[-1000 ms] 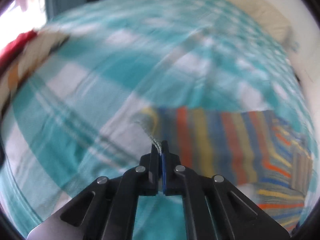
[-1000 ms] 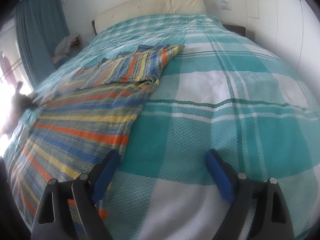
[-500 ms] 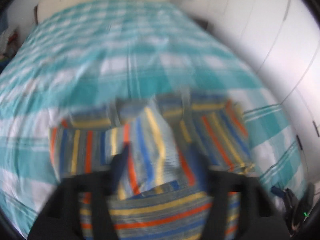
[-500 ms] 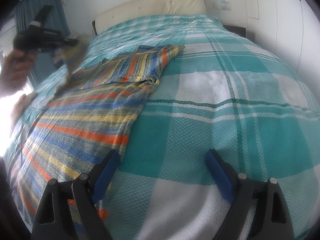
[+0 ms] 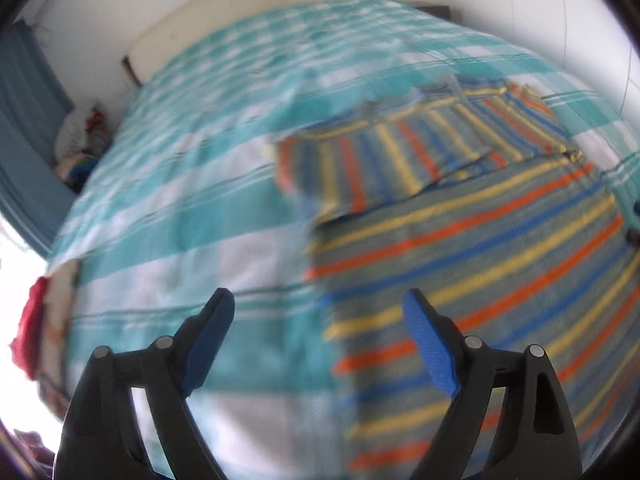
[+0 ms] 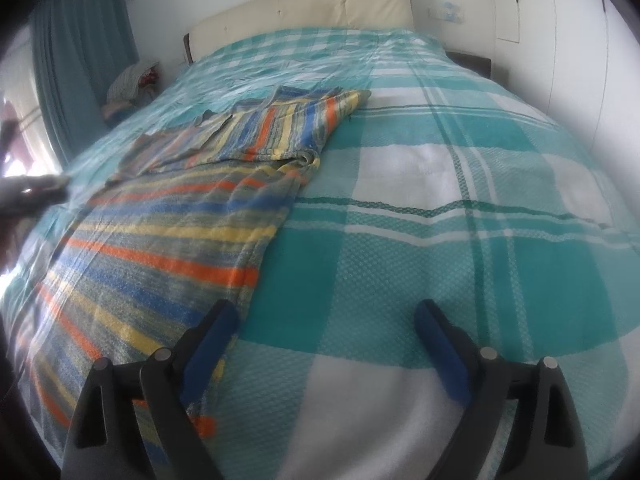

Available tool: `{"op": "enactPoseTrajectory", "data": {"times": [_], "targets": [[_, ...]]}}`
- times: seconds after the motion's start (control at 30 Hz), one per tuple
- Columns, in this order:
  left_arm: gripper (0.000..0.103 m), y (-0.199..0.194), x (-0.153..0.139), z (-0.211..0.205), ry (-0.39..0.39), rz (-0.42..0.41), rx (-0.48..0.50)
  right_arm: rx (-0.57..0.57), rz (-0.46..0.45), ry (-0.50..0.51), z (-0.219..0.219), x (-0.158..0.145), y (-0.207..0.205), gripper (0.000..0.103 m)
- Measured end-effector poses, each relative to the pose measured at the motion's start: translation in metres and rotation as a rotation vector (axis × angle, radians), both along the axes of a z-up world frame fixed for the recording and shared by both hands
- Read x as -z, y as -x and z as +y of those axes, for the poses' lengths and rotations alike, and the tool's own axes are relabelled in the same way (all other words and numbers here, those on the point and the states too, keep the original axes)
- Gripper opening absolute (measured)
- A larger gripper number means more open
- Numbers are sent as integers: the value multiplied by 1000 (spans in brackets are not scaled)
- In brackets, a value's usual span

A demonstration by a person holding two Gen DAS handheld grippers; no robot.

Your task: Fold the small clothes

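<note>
A striped knit garment [image 5: 480, 264] in orange, blue, yellow and grey lies flat on the teal checked bedspread [image 5: 180, 240]. Its upper part [image 5: 400, 160] is folded over, with stripes running crosswise. My left gripper [image 5: 318, 300] hovers over the garment's left edge; its jaws are opening and nothing is between them. In the right wrist view the same garment [image 6: 168, 240] fills the left half. My right gripper [image 6: 328, 312] stands open over the garment's right edge, holding nothing. The left gripper [image 6: 36, 188] shows as a dark blur at the far left.
A cream headboard [image 6: 304, 8] closes the far end of the bed. A teal curtain [image 6: 80, 60] and a heap of clothes [image 6: 132, 80] are at the far left. A red cloth [image 5: 32, 328] hangs at the bed's left edge. White cupboard doors [image 6: 580, 40] stand right.
My left gripper was shut on a piece of the garment, carried it over onto the garment, let go and opened, then swung back left. The right gripper stayed put.
</note>
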State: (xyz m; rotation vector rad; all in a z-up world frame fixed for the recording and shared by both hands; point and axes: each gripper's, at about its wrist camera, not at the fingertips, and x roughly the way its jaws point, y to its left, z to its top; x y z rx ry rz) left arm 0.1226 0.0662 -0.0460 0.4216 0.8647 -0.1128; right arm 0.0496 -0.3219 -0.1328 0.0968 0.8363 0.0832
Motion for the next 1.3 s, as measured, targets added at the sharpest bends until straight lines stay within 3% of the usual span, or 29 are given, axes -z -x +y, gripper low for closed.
{"op": "enactPoseTrajectory", "data": {"times": [0.1, 0.2, 0.3, 0.4, 0.5, 0.6, 0.7, 1.0, 1.3], "targets": [[95, 32, -38, 44, -23, -73, -40, 28, 42, 12, 0, -9, 4, 90], [99, 57, -79, 77, -35, -179, -90, 98, 59, 97, 2, -24, 11, 90], [100, 67, -90, 89, 22, -188, -101, 164, 36, 175, 7, -44, 23, 90], [101, 72, -69, 84, 85, -165, -100, 202, 13, 243, 16, -62, 35, 90], [101, 80, -24, 64, 110, -121, -104, 219, -12, 306, 25, -74, 43, 90], [100, 91, 13, 45, 232, -39, -110, 231, -36, 353, 31, -85, 52, 90], [100, 99, 29, 31, 284, -13, -115, 241, -48, 365, 34, -94, 60, 90], [100, 109, 31, 18, 249, -61, -131, 245, -35, 374, 45, -86, 64, 90], [100, 108, 41, 26, 251, -38, -169, 232, -24, 401, 53, -79, 64, 90]]}}
